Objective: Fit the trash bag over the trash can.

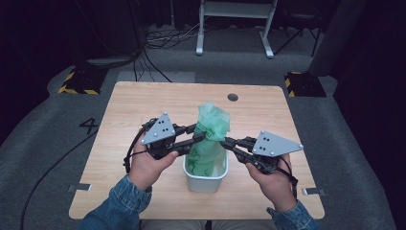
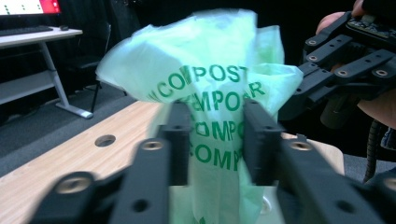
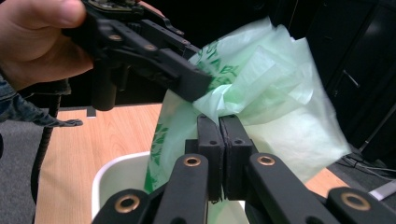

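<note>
- We read green print on the thin pale-green translucent plastic bag [image 2: 210,93]: "COMPOST" across its upper part in the left gripper view, with more lines of partly hidden lettering below that start "COMP". The grey floor left of the counter carries a dark "4" [image 1: 89,125].
- The bag stands up out of the small white rectangular plastic bin [image 1: 207,175], its lower part inside the bin and its crumpled top [image 1: 213,119] rising above the rim. The bin sits near the front edge of the light wooden counter [image 1: 139,103], about mid-width.
- We hold the left gripper [image 1: 195,134] at the bag's left side. In the left gripper view its fingers [image 2: 176,140] flank the gathered neck and appear to pinch the film between them.
- The right gripper [image 1: 229,141] comes in from the bag's right. In the right gripper view its fingers [image 3: 208,149] are clenched together on a fold of the bag, with no gap between the pads.
- Both grippers meet the bag at about the same height, close to each other, above the bin.
- The counter is bare to the left, right and back of the bin; a round dark hole [image 1: 232,97] lies near the back edge. Beyond the counter, yellow-and-black striped blocks [image 1: 76,81] and a white frame [image 1: 234,24] stand on the floor.
</note>
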Demonstrator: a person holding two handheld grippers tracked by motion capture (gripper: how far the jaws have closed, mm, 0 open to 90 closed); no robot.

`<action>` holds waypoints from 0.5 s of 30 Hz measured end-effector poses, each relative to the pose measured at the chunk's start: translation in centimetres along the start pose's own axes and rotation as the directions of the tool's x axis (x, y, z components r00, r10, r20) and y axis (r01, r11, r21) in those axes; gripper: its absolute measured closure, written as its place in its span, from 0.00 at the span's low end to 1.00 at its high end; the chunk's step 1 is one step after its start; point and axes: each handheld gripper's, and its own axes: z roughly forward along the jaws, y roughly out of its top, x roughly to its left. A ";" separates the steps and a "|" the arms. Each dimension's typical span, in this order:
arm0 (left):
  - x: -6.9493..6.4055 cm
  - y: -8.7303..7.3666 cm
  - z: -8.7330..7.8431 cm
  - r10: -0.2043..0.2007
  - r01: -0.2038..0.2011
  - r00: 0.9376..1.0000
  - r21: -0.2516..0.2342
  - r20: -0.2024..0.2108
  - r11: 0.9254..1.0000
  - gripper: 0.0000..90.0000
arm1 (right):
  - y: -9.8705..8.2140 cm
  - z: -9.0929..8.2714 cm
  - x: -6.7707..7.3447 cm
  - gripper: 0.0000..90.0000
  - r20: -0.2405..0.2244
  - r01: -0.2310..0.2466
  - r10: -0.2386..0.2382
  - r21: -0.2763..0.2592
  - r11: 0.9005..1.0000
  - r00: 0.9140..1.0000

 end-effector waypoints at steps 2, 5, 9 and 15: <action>0.3 -0.8 -0.3 -0.012 0.012 1.000 0.000 -0.016 1.000 0.88 | -0.2 -0.4 0.1 1.00 -0.010 -0.004 0.004 -0.005 1.000 1.000; 0.4 -1.2 -0.6 -0.011 0.011 1.000 -0.004 -0.028 1.000 0.91 | -0.5 -0.8 0.2 1.00 -0.011 -0.007 0.007 -0.002 1.000 1.000; 0.3 -1.3 -1.0 0.007 -0.008 1.000 -0.010 -0.015 1.000 0.97 | -1.0 -1.5 0.6 1.00 -0.021 -0.011 0.011 0.008 1.000 1.000; -0.4 -1.0 -0.3 -0.047 0.047 0.999 -0.001 0.027 0.999 0.60 | -0.9 -1.3 1.6 1.00 -0.040 0.028 -0.027 0.026 0.999 0.999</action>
